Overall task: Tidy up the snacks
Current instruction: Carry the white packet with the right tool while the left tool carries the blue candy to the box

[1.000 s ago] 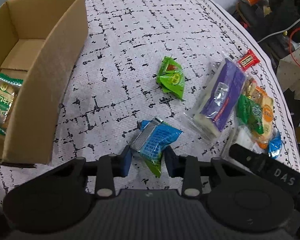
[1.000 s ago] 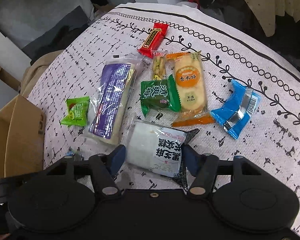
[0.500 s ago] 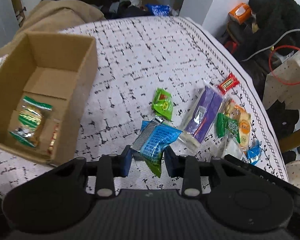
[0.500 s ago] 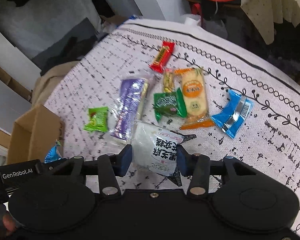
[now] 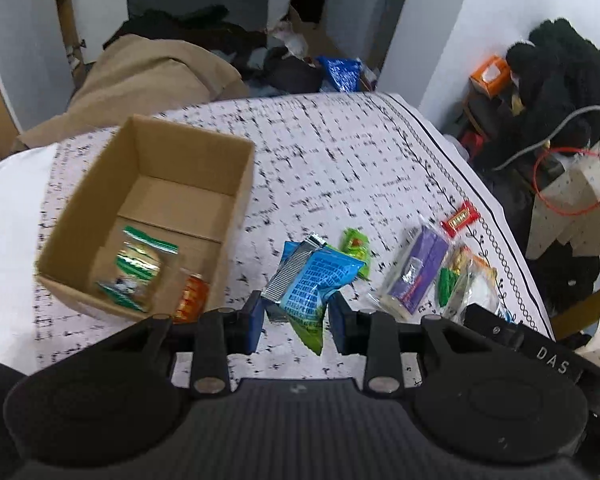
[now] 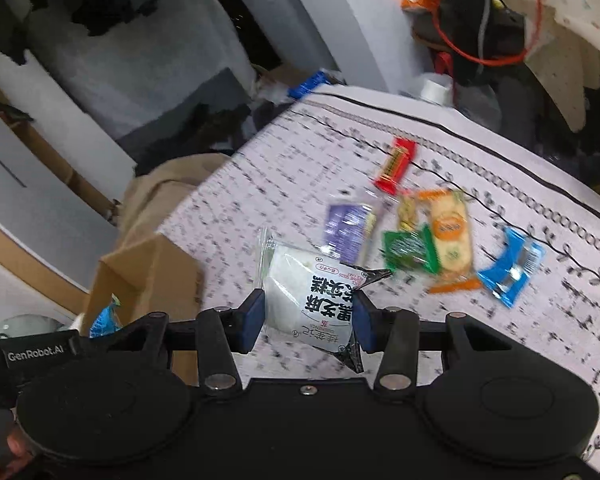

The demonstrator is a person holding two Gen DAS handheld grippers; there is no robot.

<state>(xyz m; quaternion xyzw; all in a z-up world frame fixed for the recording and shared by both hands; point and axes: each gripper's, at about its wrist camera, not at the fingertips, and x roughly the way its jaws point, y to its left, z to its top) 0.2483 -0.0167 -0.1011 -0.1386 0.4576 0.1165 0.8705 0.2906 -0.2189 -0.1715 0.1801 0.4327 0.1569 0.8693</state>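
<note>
A blue snack packet (image 5: 308, 280) with a silver end and green tail hangs tilted just right of the open cardboard box (image 5: 196, 148). A white packet (image 6: 312, 300) with black print is lifted right of that box. Inside the box lie a green-edged clear bag (image 5: 138, 270) and an orange packet (image 5: 190, 298).

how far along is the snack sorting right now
Early on. Done: the cardboard box holds a green-striped pack and an orange pack. In hand: the left gripper grips a blue packet; the right gripper grips a white packet. Left on the tablecloth: small green, purple, red, orange, dark green and blue packs.
</note>
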